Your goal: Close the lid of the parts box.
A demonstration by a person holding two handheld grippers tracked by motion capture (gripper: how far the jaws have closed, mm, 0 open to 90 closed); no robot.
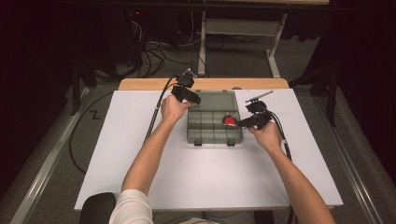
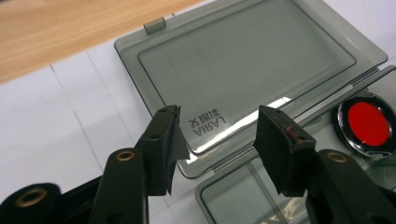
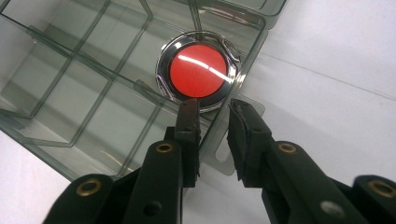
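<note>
Right gripper view: the right gripper [image 3: 212, 109] holds its jaws a narrow gap apart, gripping nothing, tips poised at the near edge of a red disc [image 3: 198, 70] with a chrome rim. That disc lies in a corner compartment of the smoky clear organizer box [image 3: 74, 93], just beyond the fingertips. At the left gripper [image 2: 219, 126] the jaws stand wide and empty, hovering above the box's opened lid [image 2: 243, 60] on the white table [image 1: 187, 172].

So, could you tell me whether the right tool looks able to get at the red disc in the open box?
Probably yes: the right tool hovers open just beside the red disc, the lid lies folded back, and nothing covers that compartment.
</note>
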